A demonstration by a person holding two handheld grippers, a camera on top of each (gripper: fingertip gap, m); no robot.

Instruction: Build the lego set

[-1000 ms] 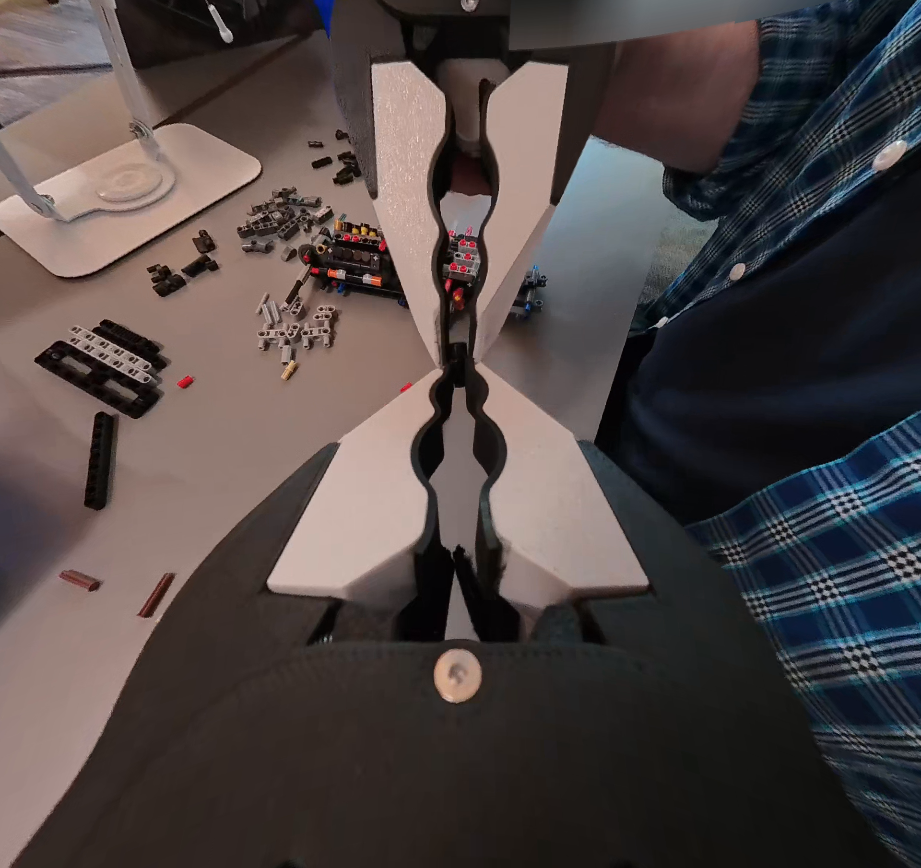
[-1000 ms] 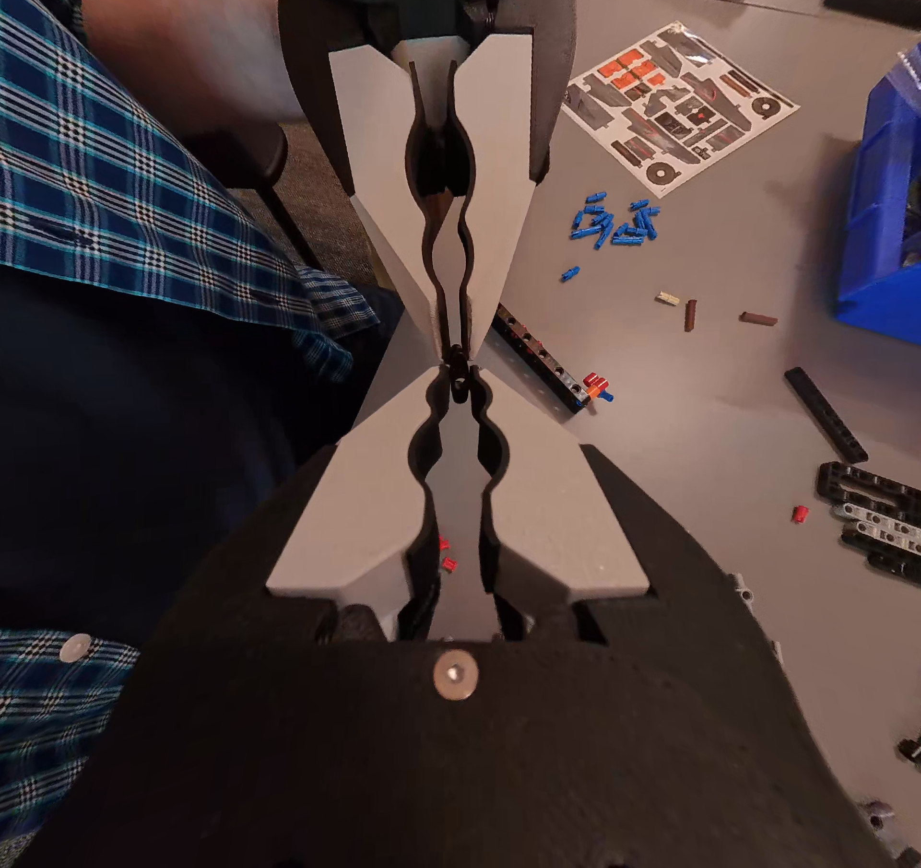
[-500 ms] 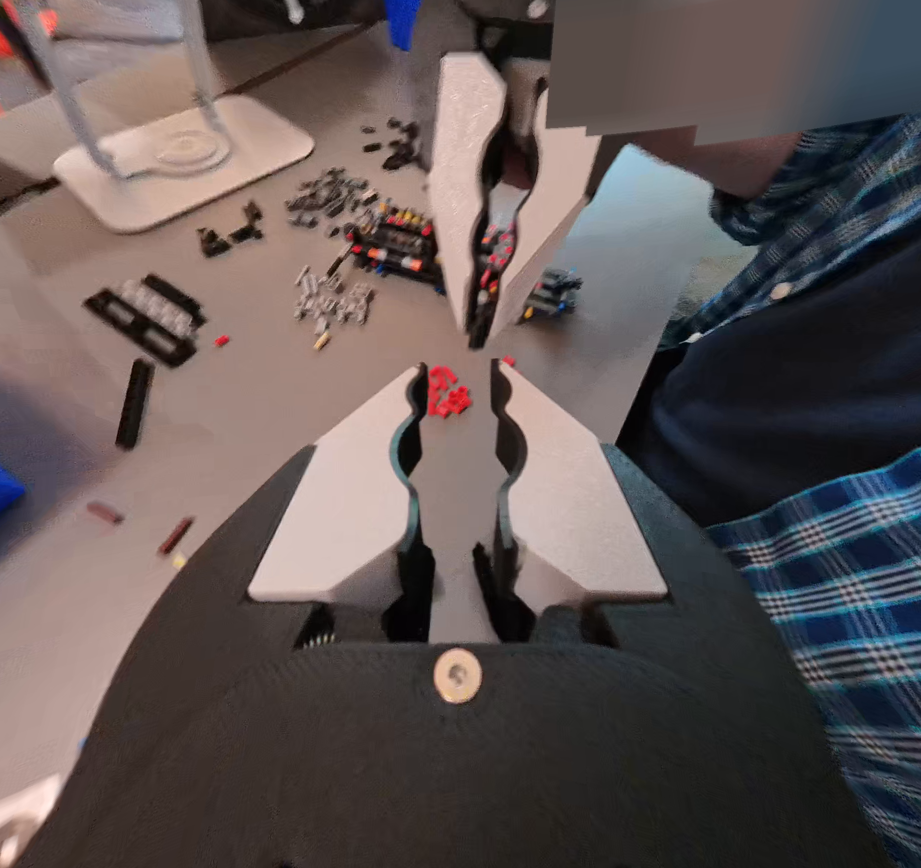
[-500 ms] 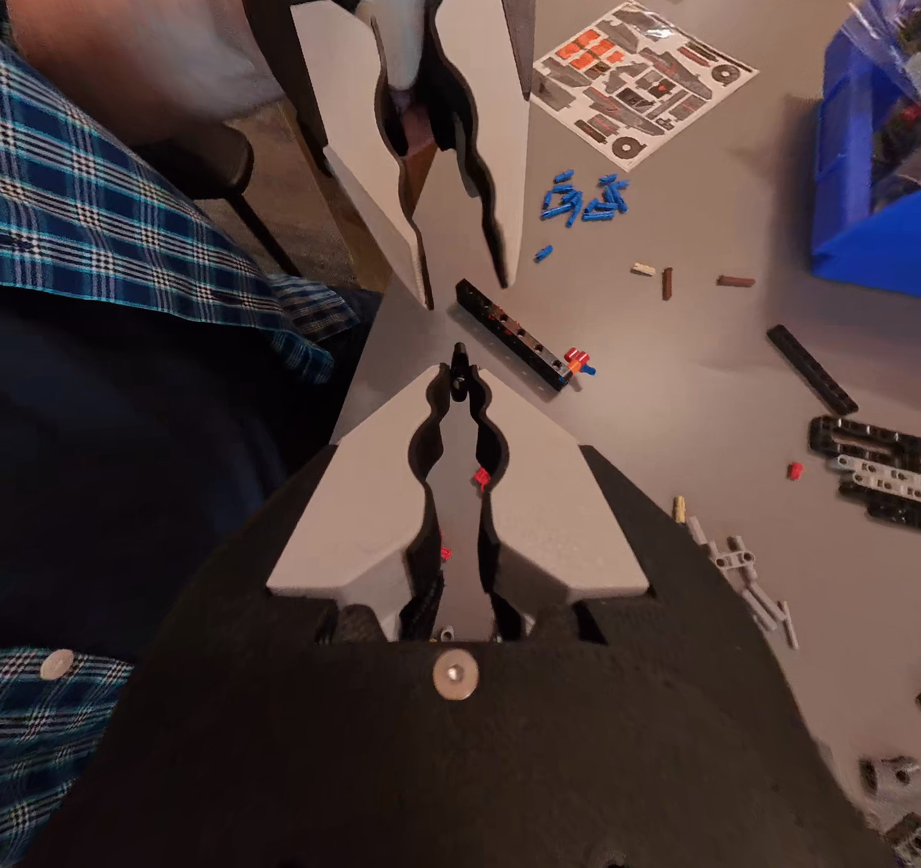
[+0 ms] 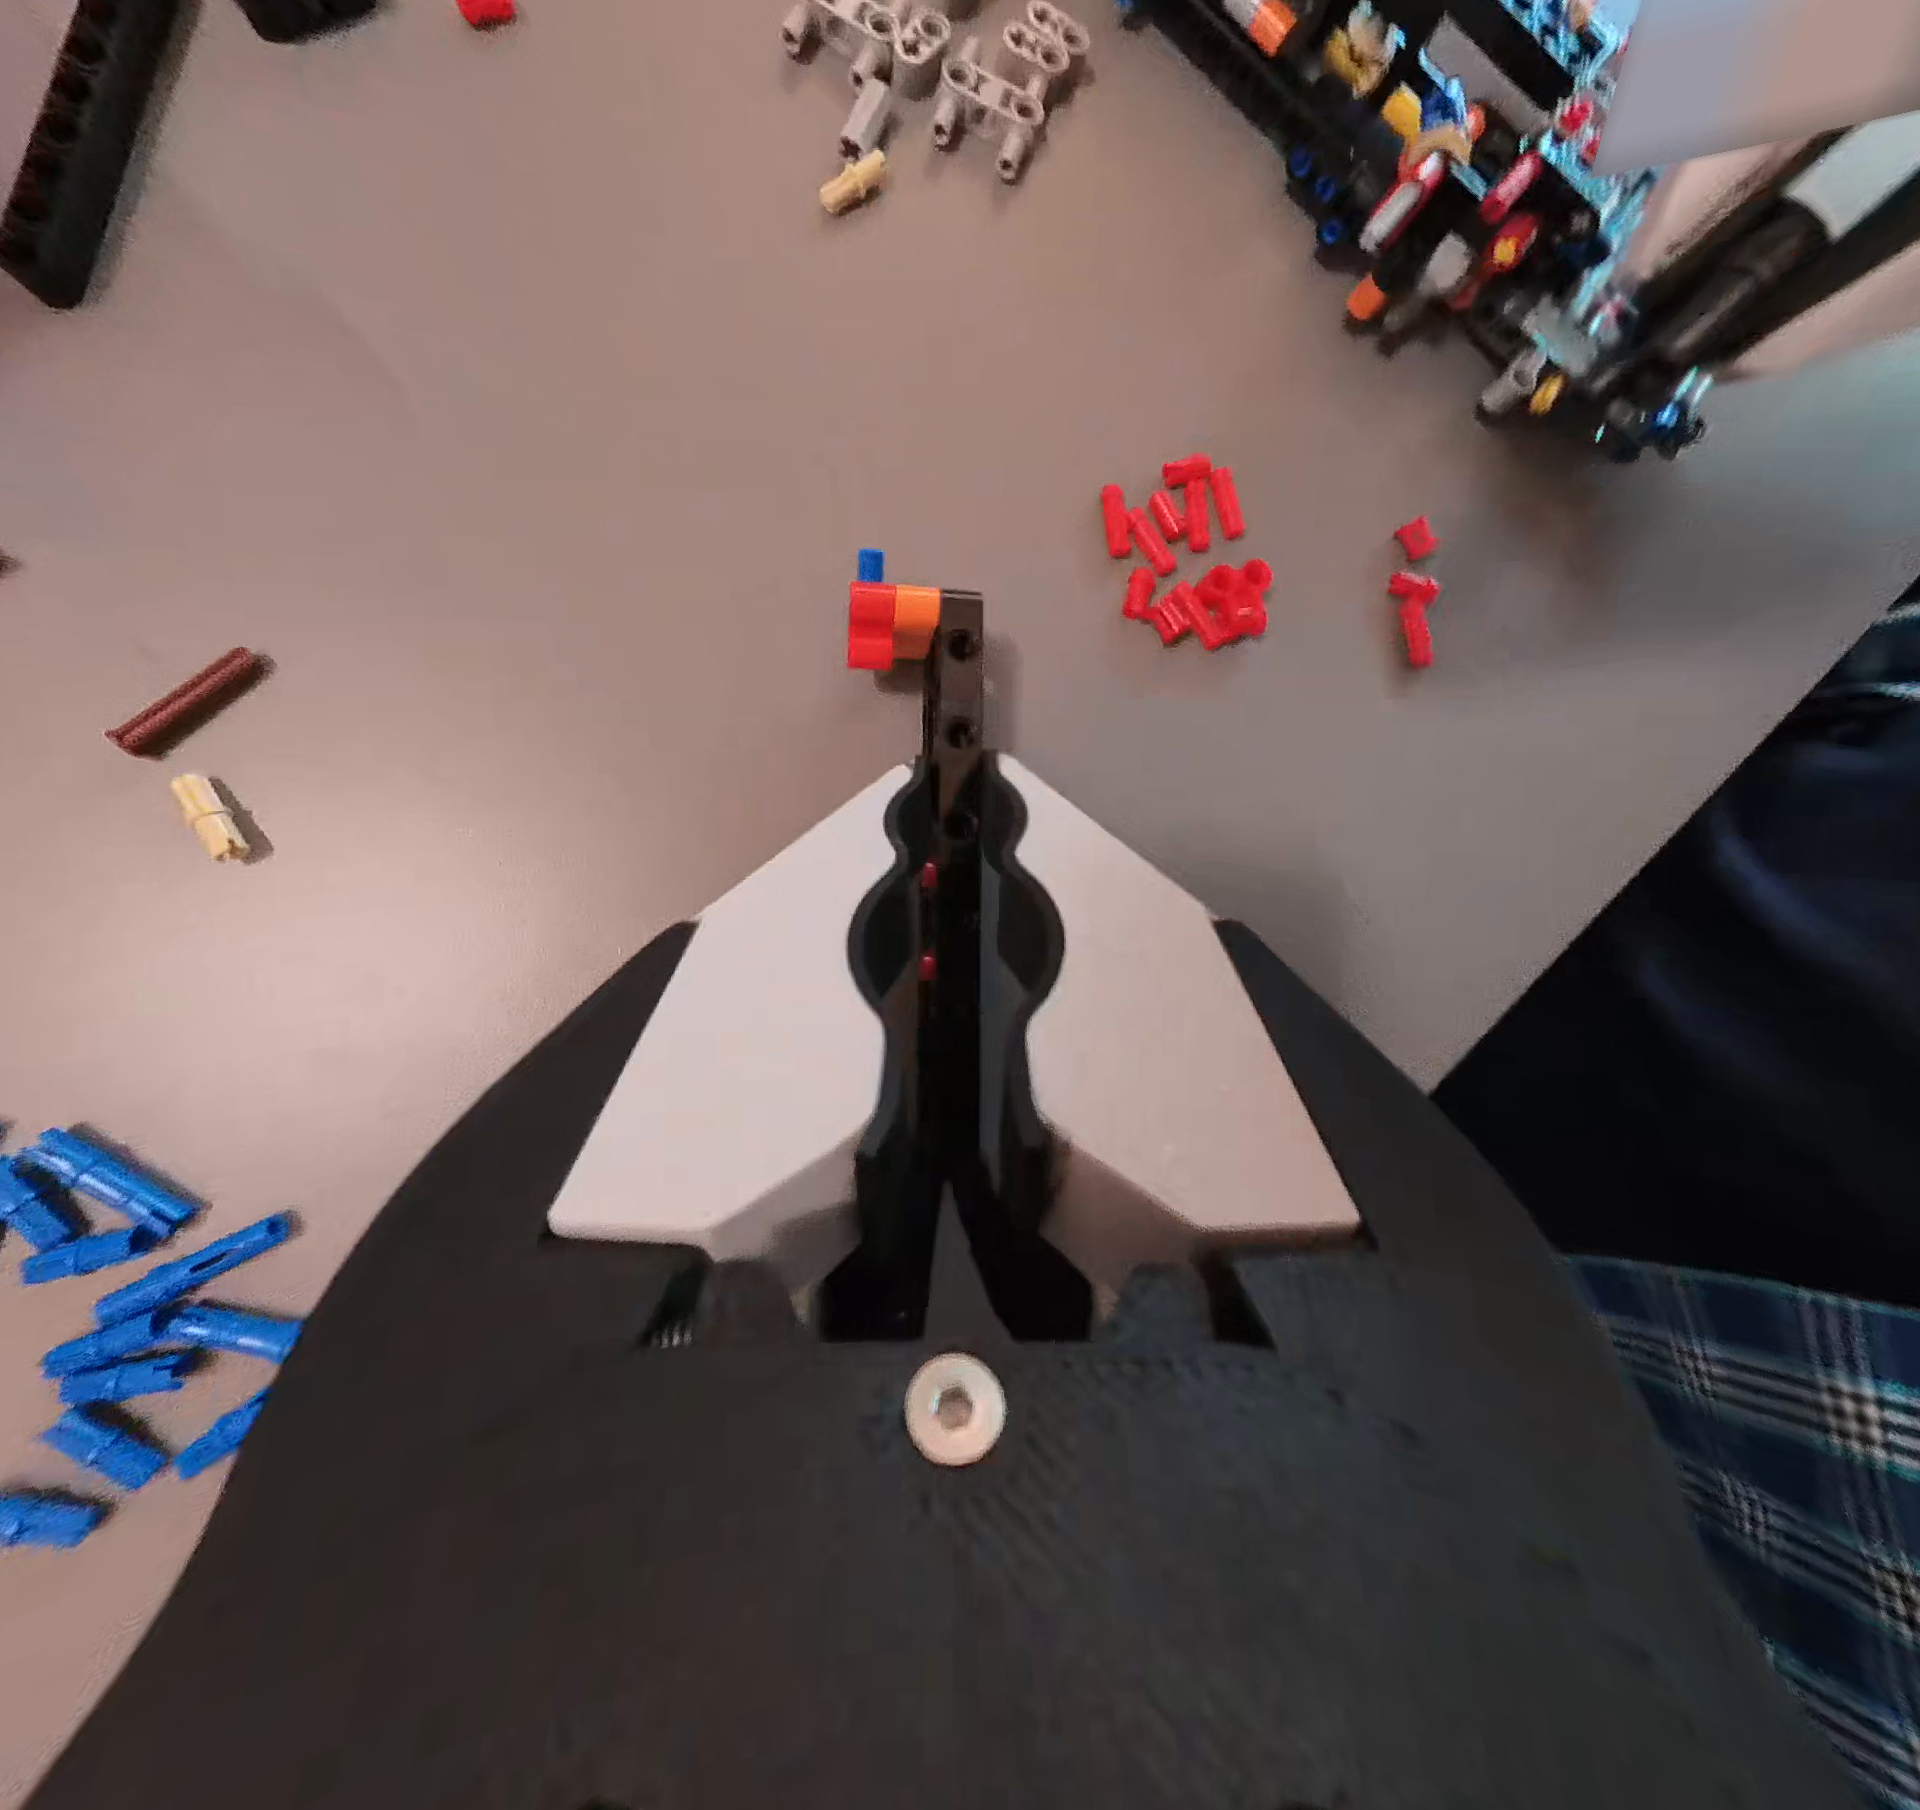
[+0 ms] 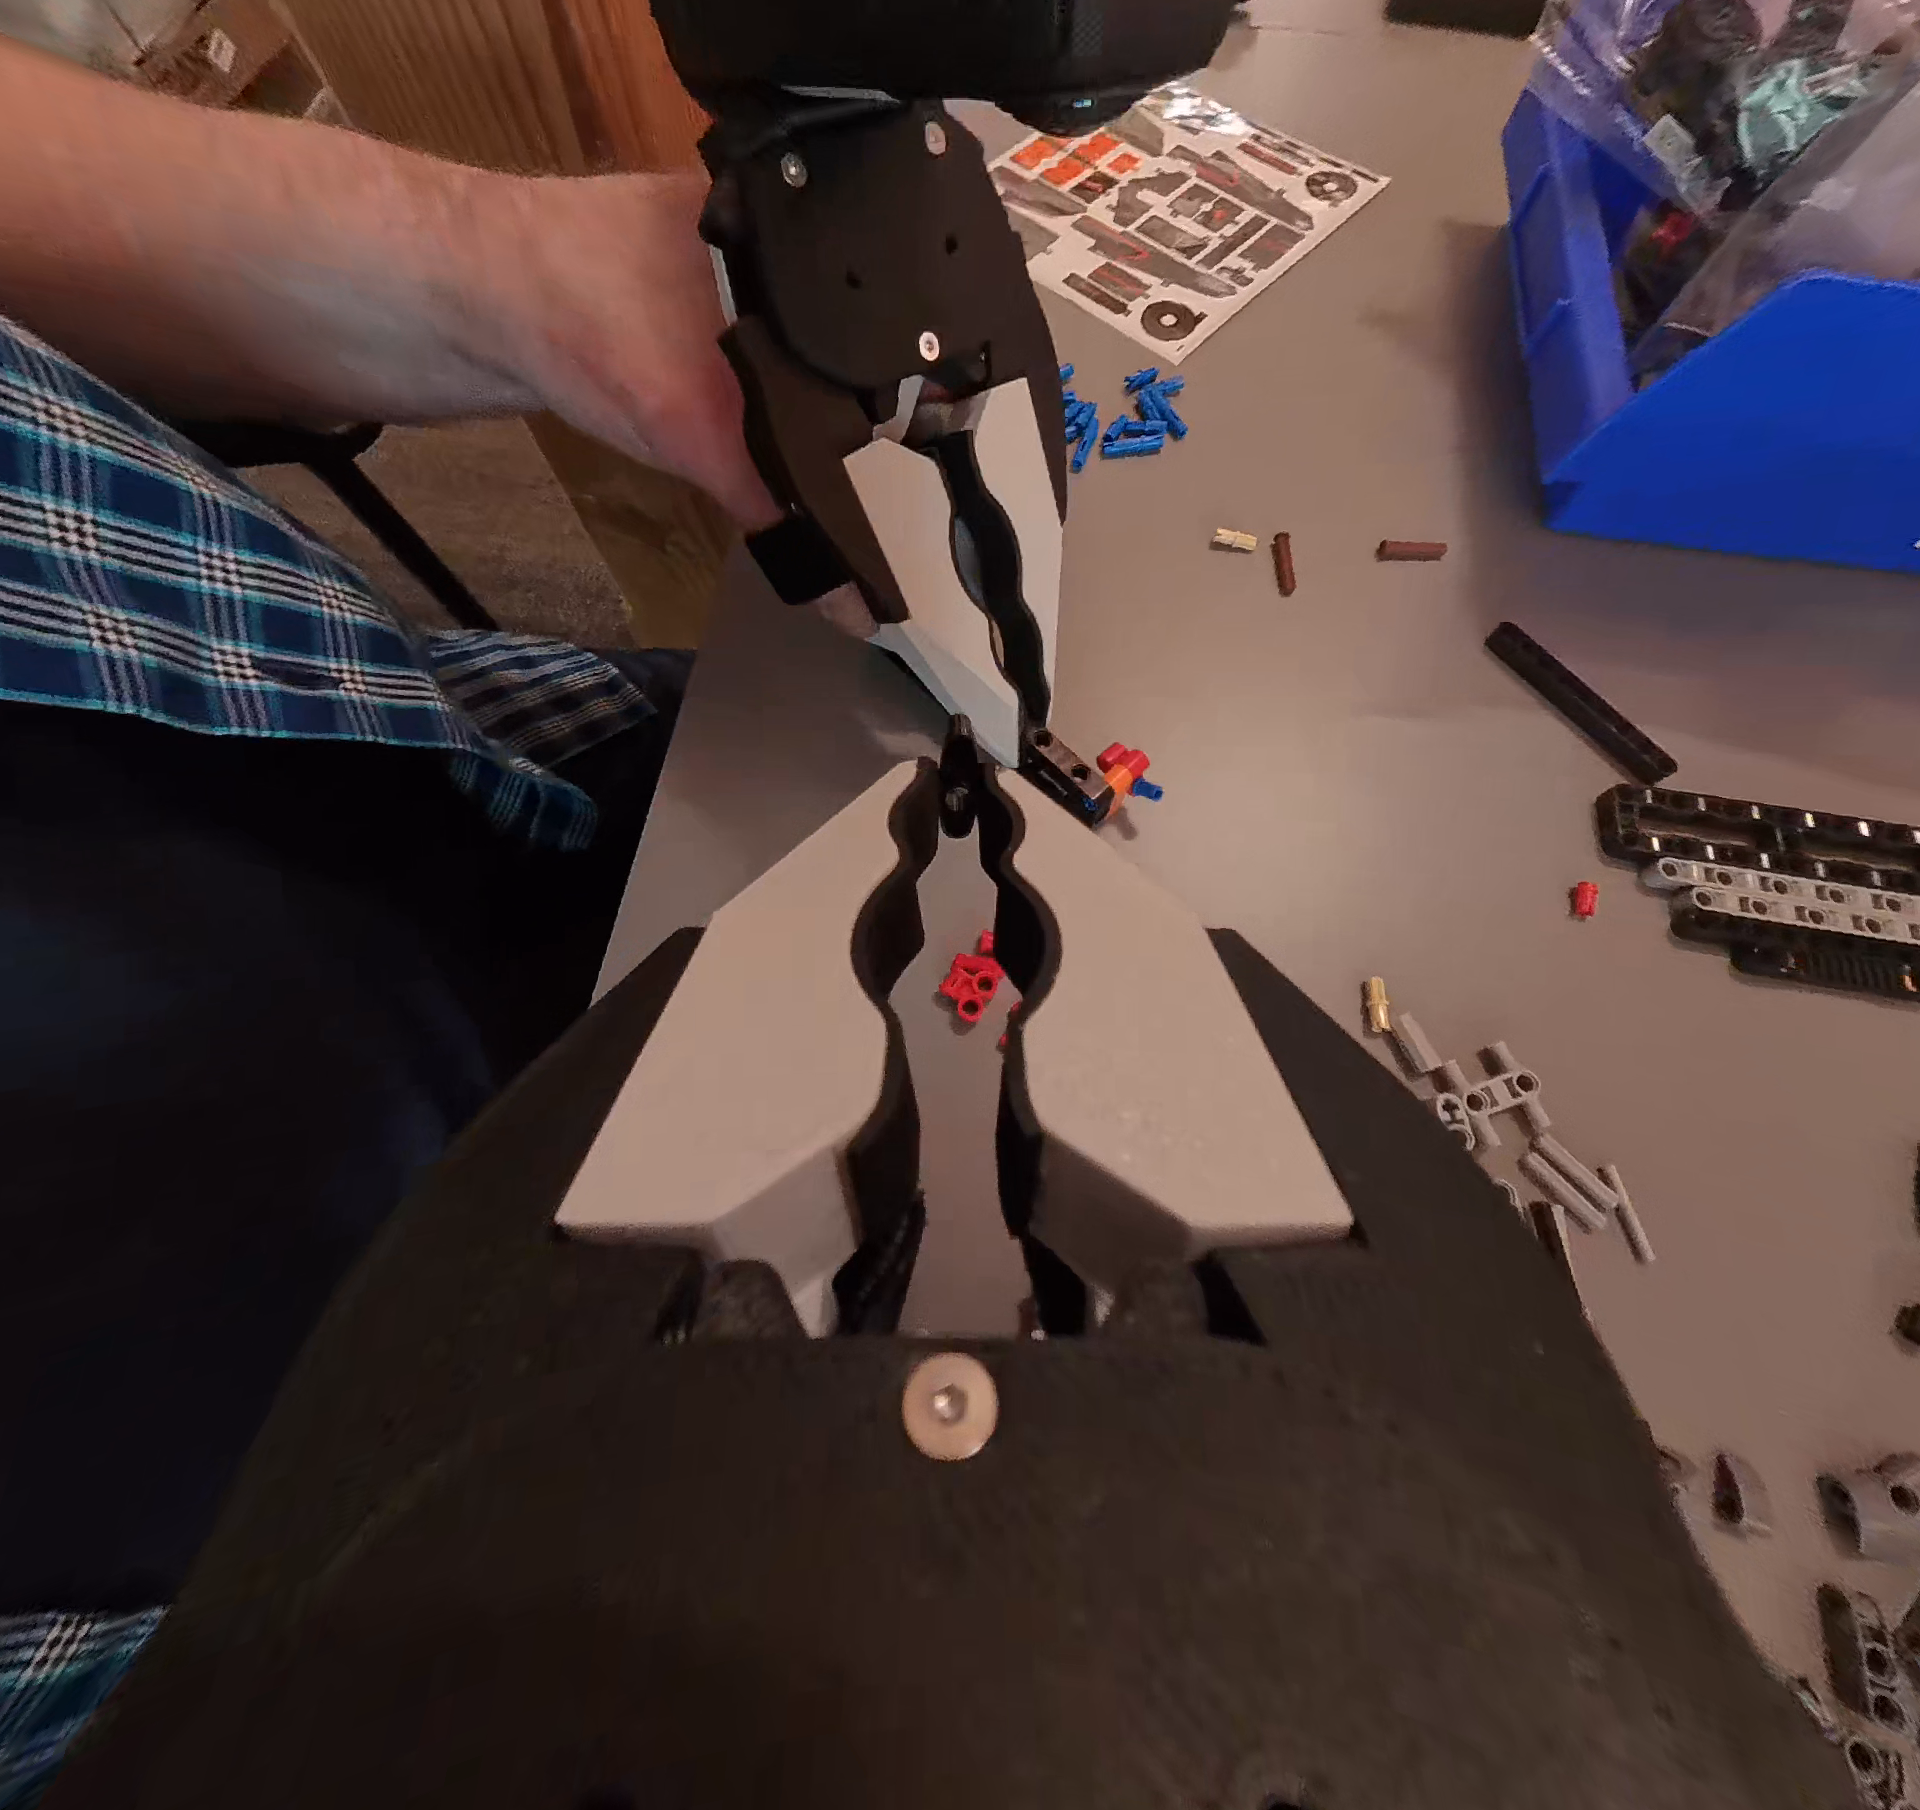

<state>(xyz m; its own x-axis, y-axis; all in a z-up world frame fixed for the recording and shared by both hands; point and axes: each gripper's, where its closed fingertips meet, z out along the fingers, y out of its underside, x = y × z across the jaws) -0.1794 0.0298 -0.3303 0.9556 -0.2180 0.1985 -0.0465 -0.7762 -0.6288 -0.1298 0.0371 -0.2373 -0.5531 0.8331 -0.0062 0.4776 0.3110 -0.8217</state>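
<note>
The black lego beam (image 5: 954, 711), with a red and orange connector (image 5: 891, 624) at its far end, is now clamped between the fingers of the left gripper (image 5: 951, 773). It lies in the centre of the left wrist view and points away from the camera, low over the grey table (image 5: 520, 410). Half a second ago this gripper was spread wide and empty above the red pins, and one second ago both grippers met tip to tip on a small black piece. So the left one has let go, come down and closed on the beam.

The right gripper (image 6: 961, 794) is pressed together on the small black pin (image 6: 956, 773), which stands out from its tips. In the right wrist view this pin is just beside the near end of the beam, in the middle of the frame.

I judge that the handover is finished and the next step is to push the pin into a hole of the beam.

Farther out, a heap of red pins (image 5: 1195, 555) lies right of centre in the left view, the half-built model (image 5: 1455, 150) at the upper right, grey connectors (image 5: 935, 67) at the top, and blue pins (image 5: 125, 1293) at the lower left. A blue bin (image 6: 1714, 389) stands at the upper right of the right view.
</note>
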